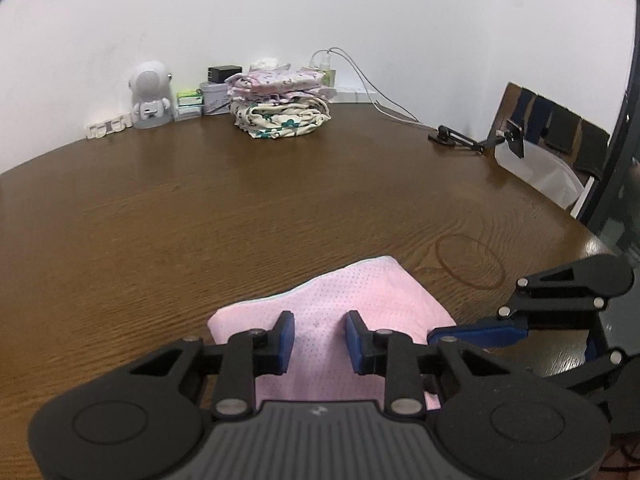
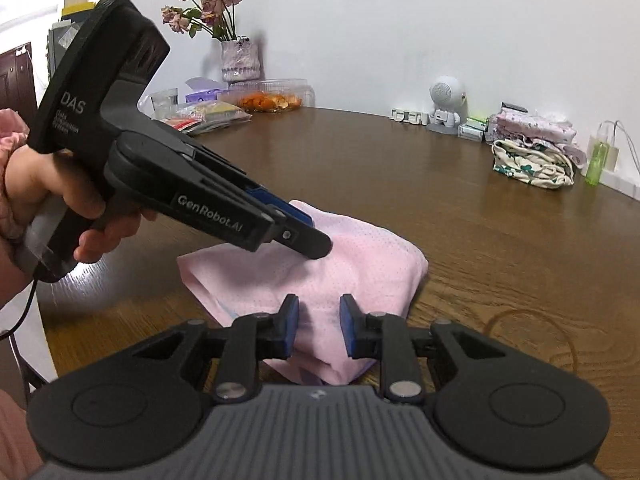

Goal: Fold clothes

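I have the pink dotted mesh garment (image 1: 344, 312) lying on the brown wood-grain surface (image 1: 240, 208), at the edge nearest me, already folded down to a compact, roughly rectangular bundle. Both tools sit over it.

My left tool (image 1: 320, 340) hovers over the near part of the bundle with its blue-padded jaws partly apart; pink cloth shows through the gap, but the pads do not press on any fold that I can see. From the right wrist view, that same tool comes in from the left side of the garment and its tip rests on or just above the top layer; I cannot tell whether it touches.

My right tool (image 2: 319, 326) is at the garment's near corner, jaws likewise partly apart, with cloth showing between them and nothing clamped.

Far beyond the pink garment, against the white wall, stands a stack of folded floral clothes (image 1: 280, 108), beside a small white robot-shaped figure (image 1: 150, 96).

My judgement: this piece is nearly done. What seems left is perhaps one last fold or a smoothing pass, then carrying it over to the stack. No unfolded clothes show in either view.
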The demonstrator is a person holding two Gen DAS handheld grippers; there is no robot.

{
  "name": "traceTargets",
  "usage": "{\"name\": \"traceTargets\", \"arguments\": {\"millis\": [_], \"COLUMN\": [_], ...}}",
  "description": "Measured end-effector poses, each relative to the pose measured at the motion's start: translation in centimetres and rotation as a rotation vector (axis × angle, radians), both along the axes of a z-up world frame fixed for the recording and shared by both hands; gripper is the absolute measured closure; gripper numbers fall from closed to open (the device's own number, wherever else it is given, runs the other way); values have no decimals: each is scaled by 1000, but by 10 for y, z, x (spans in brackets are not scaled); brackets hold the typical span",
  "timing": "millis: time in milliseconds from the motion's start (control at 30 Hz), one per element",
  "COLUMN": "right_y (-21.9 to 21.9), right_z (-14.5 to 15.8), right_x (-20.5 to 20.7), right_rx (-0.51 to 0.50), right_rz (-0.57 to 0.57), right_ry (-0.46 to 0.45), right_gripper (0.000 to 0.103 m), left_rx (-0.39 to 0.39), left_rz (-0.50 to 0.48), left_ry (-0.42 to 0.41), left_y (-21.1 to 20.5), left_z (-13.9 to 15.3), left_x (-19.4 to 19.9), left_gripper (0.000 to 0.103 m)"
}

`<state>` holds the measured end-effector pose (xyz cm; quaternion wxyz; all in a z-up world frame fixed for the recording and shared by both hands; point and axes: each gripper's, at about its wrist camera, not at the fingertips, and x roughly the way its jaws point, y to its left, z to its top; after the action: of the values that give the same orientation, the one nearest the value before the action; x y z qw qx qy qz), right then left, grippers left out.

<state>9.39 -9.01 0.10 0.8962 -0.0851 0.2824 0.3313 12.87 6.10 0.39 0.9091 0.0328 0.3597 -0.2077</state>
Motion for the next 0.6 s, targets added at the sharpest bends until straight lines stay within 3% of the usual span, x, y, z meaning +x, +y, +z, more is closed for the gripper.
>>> {"name": "traceTargets", "arguments": {"millis": [33, 100, 167, 200, 267, 467, 600], "right_y": [-3, -11, -24, -31, -45, -72, -75], "right_z": [3, 11, 22, 27, 35, 40, 33], "right_x": [0, 0, -1, -1, 0, 1, -3], "right_rx": [16, 61, 123, 160, 233, 341, 335], "right_rz": [-4, -19, -39, -50, -51, -94, -124], "right_ry": [2, 9, 20, 30, 78, 227, 266], "right_gripper": [74, 43, 25, 14, 1, 0, 0], "left_rx": [-4, -14, -47, -73, -127, -339, -367], "left_rz": [7, 21, 44, 58, 88, 183, 243], "left_ry": [-12, -61, -112, -121, -126, 36, 98], "left_y": [1, 4, 10, 15, 23, 45, 49], "left_z": [3, 15, 30, 35, 46, 37, 18], "left_x": [-3, -14, -28, -35, -46, -74, -86], "left_gripper": [67, 29, 7, 2, 0, 0, 0]}}
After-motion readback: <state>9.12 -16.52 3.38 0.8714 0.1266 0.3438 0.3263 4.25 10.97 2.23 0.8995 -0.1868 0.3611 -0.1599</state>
